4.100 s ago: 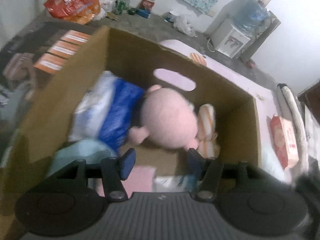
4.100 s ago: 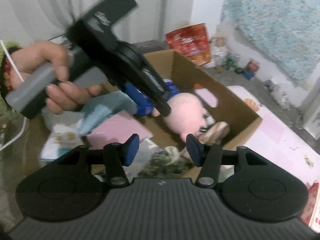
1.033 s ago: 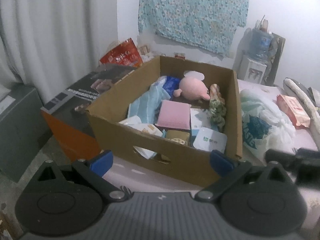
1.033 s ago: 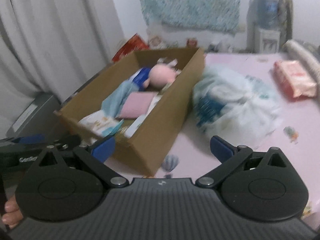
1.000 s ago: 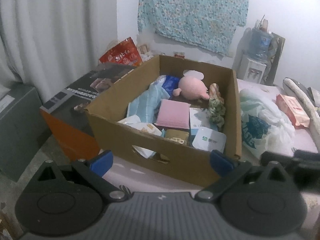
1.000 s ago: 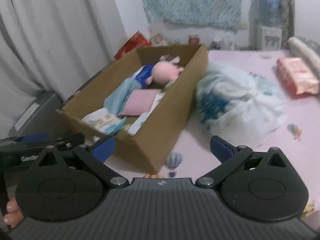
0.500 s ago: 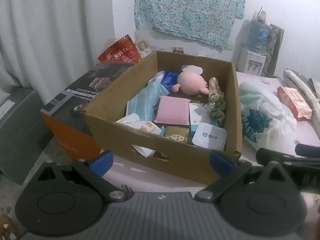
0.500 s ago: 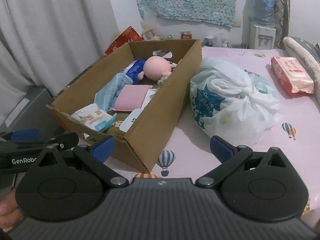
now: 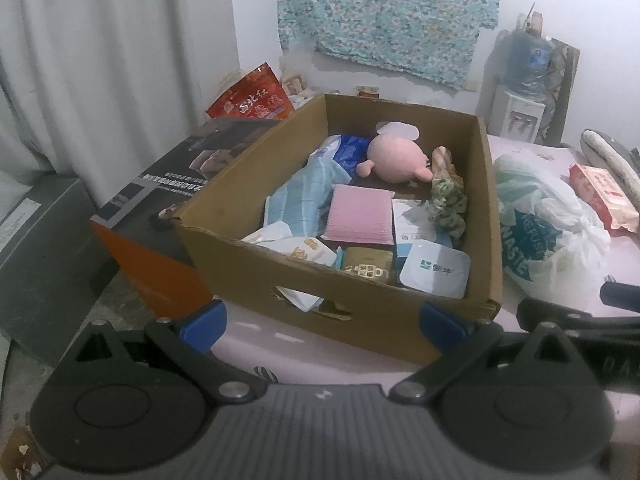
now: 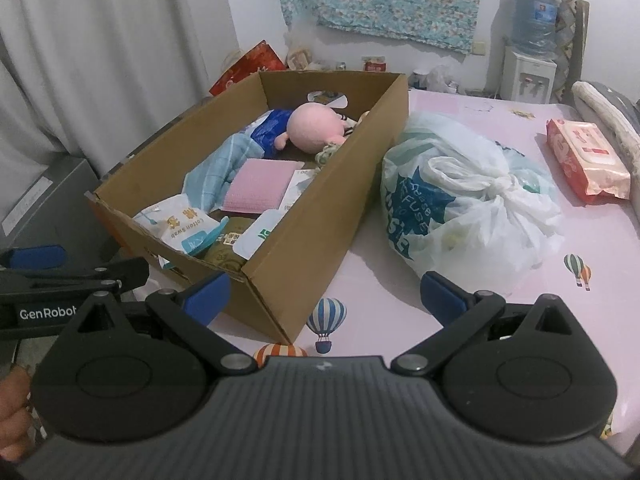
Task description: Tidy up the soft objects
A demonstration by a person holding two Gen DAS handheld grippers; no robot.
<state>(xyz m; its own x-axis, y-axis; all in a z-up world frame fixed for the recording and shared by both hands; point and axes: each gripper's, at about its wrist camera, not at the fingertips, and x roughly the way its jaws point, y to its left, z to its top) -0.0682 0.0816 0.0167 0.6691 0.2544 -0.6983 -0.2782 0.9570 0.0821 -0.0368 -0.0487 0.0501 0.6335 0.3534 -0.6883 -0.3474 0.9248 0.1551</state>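
Pink plush toy [image 10: 316, 126] lies at the far end of the cardboard box [image 10: 308, 232], mid-frame, beside a blue packet [image 10: 268, 130], a pink folded cloth [image 10: 258, 186] and a pouch reading "Cotton Swab" [image 10: 178, 226]. A knotted white plastic bag [image 10: 460, 200] touches the box's right wall. Left hand-held gripper [image 9: 320, 322] and right hand-held gripper [image 10: 320, 294] are both spread wide, holding nothing.

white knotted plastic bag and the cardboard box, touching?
Touching: the right wrist view shows the white knotted plastic bag pressed against the brown cardboard box wall, no gap.
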